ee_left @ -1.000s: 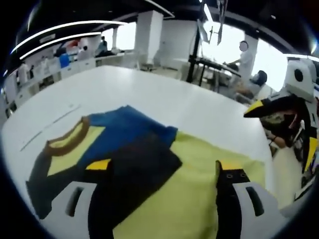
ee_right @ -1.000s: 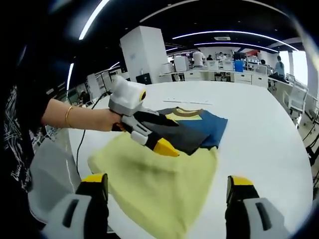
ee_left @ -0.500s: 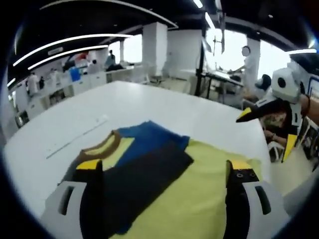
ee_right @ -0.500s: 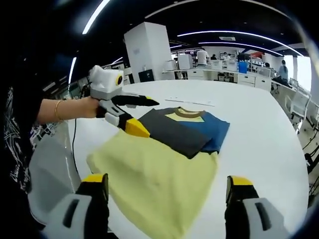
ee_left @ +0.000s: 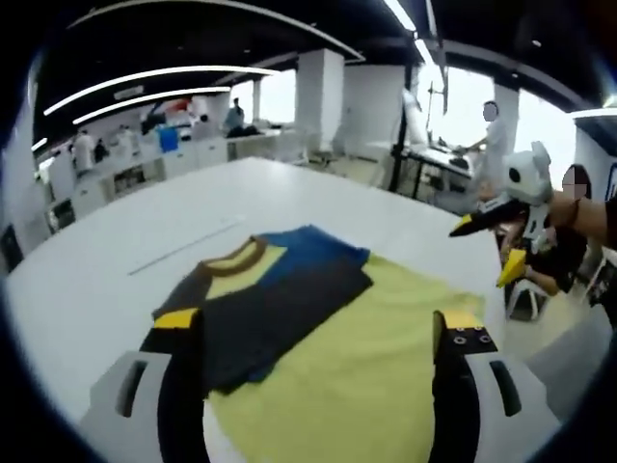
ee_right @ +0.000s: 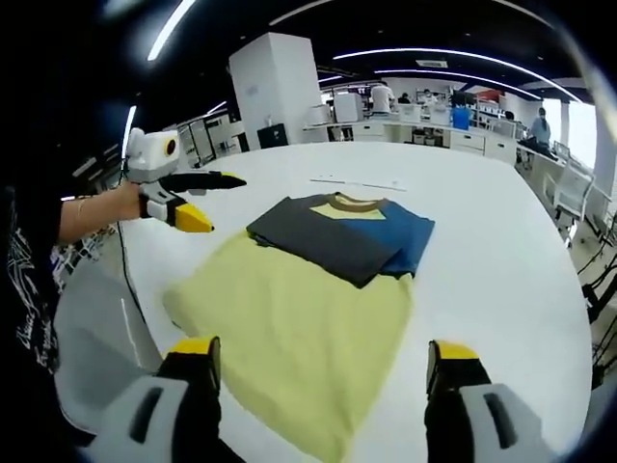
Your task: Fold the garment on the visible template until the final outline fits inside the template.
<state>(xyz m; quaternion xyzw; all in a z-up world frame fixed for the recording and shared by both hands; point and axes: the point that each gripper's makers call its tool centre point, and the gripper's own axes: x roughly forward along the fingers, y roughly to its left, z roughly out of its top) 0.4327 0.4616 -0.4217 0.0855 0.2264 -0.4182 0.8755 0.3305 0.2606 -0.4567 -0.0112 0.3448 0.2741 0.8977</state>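
Garment [ee_right: 318, 280] lies partly folded on the table [ee_right: 501, 251]; both tongs [ee_left: 318, 338] [ee_right: 323, 362] stand wide, empty; folding remains.

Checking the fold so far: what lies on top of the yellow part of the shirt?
A dark grey folded panel lies over the upper yellow cloth, beside a blue sleeve. Whatever lies beneath the grey panel is covered.

A large open hall with white pillars [ee_right: 269, 92], ceiling light strips [ee_left: 145, 75] and bright windows [ee_left: 463, 101].
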